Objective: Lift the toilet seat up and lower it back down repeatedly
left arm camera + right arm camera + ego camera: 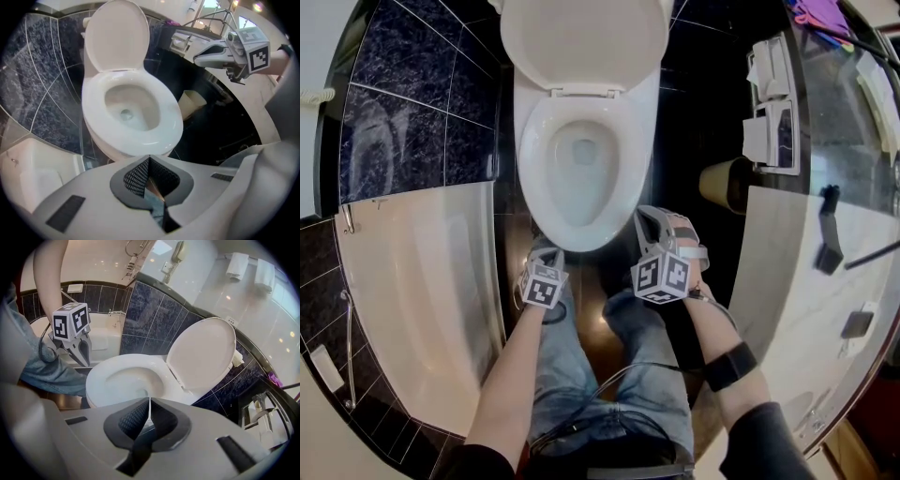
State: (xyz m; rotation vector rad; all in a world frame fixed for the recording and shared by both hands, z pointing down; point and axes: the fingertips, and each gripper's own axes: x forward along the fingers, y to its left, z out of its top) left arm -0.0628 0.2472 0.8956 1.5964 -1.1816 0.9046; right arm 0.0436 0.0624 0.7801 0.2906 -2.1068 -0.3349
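Two closed, empty claws: we hold left gripper (544,249) at seven o'clock and right gripper (649,219) at five o'clock of bowl (531,141); seat (581,42) raised at twelve.

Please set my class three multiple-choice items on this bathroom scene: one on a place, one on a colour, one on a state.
1. In the head view, where is the bathtub relative to the toilet?
A) to its left
B) to its right
C) beyond it

2. What colour are the wall tiles beside the toilet?
A) white
B) dark and marbled
C) green

3. The toilet lid is:
A) shut
B) lying on the floor
C) raised

Answers:
1 A: the pale tub fills the picture's left side.
2 B: the tiles are dark with pale veins.
3 C: the lid stands up behind the open bowl.
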